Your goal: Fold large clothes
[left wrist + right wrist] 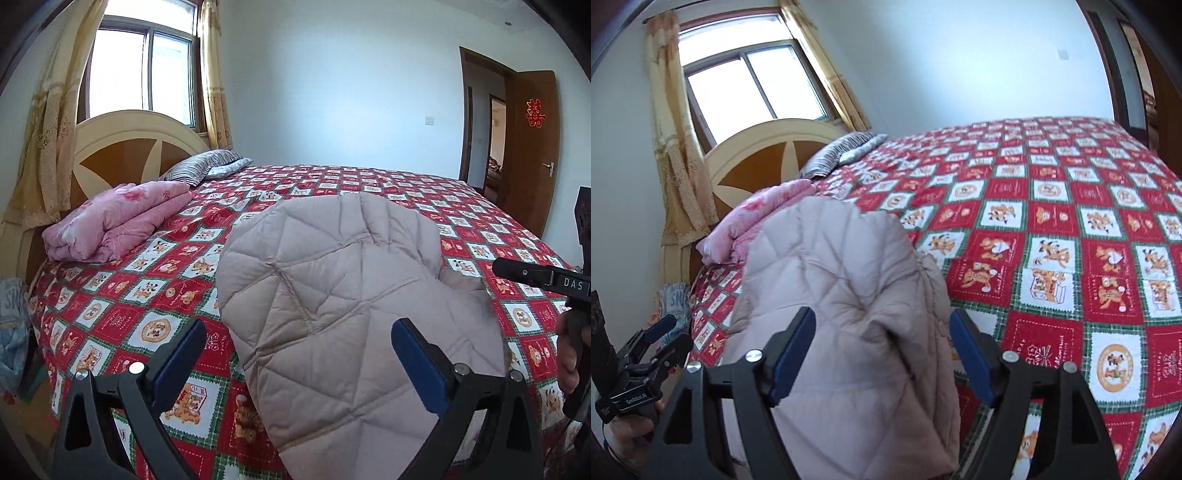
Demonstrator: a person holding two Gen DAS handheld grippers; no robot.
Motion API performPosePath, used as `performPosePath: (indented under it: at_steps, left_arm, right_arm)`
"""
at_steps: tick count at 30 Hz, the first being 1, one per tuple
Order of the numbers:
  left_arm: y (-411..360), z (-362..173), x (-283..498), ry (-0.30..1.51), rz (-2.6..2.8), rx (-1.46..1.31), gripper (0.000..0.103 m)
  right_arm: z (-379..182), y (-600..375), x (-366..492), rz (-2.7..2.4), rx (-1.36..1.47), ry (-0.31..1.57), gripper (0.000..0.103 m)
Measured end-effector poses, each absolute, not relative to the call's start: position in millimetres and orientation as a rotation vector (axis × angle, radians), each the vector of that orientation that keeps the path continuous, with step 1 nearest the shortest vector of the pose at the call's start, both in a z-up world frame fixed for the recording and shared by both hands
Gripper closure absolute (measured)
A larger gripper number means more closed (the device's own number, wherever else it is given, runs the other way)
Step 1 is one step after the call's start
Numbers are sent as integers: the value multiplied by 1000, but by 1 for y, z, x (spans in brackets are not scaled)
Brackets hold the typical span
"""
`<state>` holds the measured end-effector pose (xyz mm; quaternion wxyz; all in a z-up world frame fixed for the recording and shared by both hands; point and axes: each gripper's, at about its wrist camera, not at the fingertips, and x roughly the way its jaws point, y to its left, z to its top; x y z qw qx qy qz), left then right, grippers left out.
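The folded beige quilted jacket [332, 295] lay on the red patchwork bedspread [147, 288], just ahead of both tools. The left gripper [299, 354] and right gripper [882, 350] stood released, jaws spread, pads off the fabric.

The folded jacket [343, 295] lies on the bed [480, 221] at its near edge. At ten o'clock from it sits a folded quilt [118, 225], with the pillows [207, 166] behind that (against the headboard [125, 147]). The door [532, 147] stands at two o'clock.
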<state>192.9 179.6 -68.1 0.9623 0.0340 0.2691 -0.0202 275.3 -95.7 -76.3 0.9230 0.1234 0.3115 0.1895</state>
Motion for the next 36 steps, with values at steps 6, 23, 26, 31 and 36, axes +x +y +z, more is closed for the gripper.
performPosePath:
  at_steps: [6,23,26,31,36]
  left_arm:
    - [176,-52,174,499,-61,64,2]
    - [171,-39,159,454,-83,68,2]
    - [171,-39,159,453,-82,69,2]
    - [169,-38,158,451,-82,69,2]
    - [168,-39,158,454,-84,71,2]
  right_arm:
    - [-60,-79,249,407,211,588,25]
    - [-57,-70,221,412,199,560,23]
    - [-56,-71,219,411,200,556,23]
    - [-54,-74,217,406,204,550,23]
    - [-53,-75,216,406,205,551,23]
